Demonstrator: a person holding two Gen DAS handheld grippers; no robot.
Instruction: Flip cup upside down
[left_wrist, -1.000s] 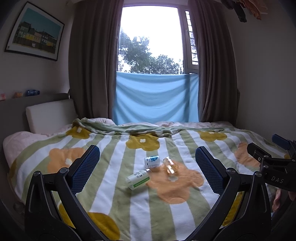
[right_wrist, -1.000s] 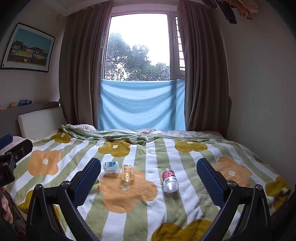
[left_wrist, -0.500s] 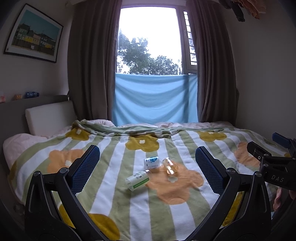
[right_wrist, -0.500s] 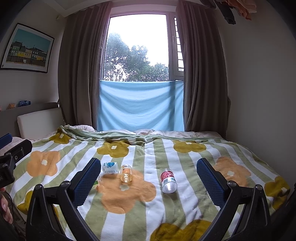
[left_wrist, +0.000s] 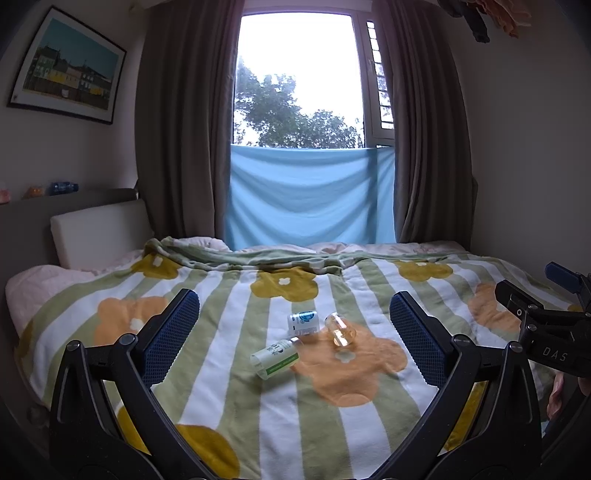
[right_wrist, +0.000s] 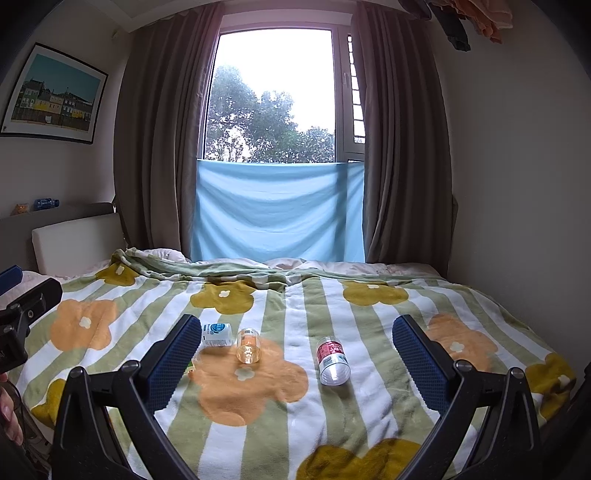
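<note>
A small clear cup with an amber tint (left_wrist: 340, 329) (right_wrist: 248, 346) lies on its side on the flowered, striped blanket (left_wrist: 221, 398) (right_wrist: 369, 398), over an orange flower. My left gripper (left_wrist: 293, 301) hovers open above the near part of the bed, well short of the cup, with nothing between its blue pads. My right gripper (right_wrist: 295, 319) is open and empty too, and the cup lies ahead of it near its left finger. Each gripper's body shows at the edge of the other's view, the right gripper (left_wrist: 546, 332) and the left gripper (right_wrist: 22, 314).
A white bottle with a blue label (left_wrist: 303, 322) (right_wrist: 217, 335) lies just left of the cup. A green-labelled bottle (left_wrist: 275, 359) lies nearer. A clear red-labelled container (right_wrist: 333, 360) lies to the cup's right. Pillows, headboard and curtained window stand beyond.
Both grippers stay open over the bed. The right wrist view has drifted slightly, and the objects on the blanket have not moved.
</note>
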